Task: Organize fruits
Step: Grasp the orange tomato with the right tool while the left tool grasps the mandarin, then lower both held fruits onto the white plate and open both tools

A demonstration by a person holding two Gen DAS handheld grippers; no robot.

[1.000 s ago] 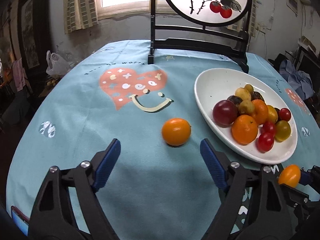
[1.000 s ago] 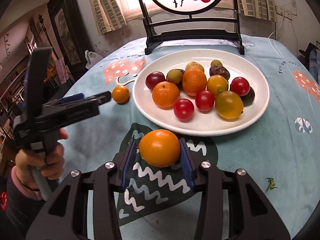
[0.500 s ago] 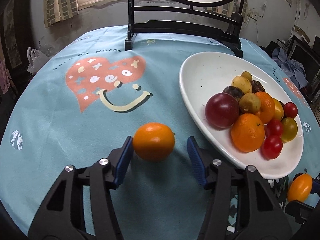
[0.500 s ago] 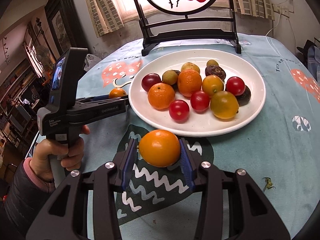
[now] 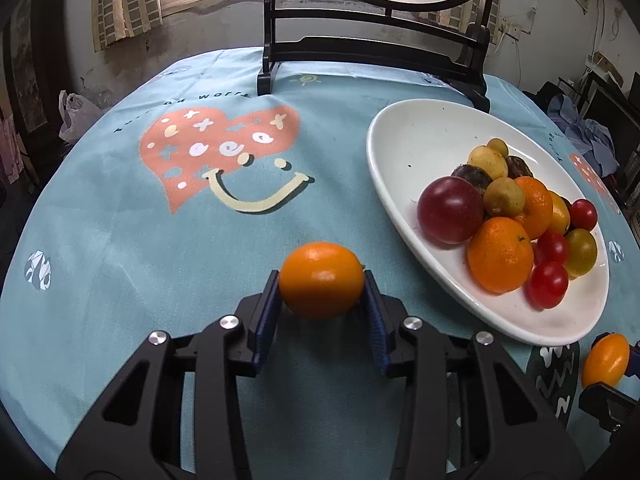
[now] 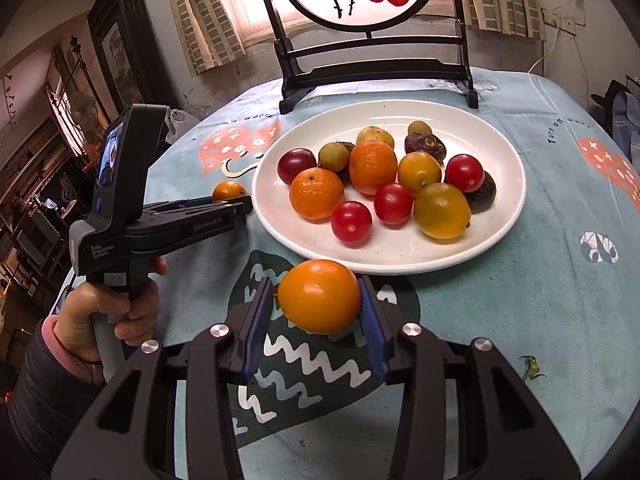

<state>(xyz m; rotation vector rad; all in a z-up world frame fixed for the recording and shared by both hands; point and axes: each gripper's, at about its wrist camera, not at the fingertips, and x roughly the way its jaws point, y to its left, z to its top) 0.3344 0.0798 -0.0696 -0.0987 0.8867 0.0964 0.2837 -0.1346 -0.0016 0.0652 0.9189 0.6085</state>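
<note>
Blue-clothed tabletop point(image 5: 120, 240), two fruits clamped!
Left gripper point(image 5: 322, 304) pinches an orange point(image 5: 321, 279), right gripper point(image 6: 318, 308) a yellow-orange tomato point(image 6: 319, 296); next, lift both onto the white plate point(image 6: 508, 200).

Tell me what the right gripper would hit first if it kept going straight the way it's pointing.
Likely the near rim of the white plate, just ahead of the right gripper, which is shut on an orange fruit. If it rides above the rim, the red tomato comes next; height is unclear.
</note>
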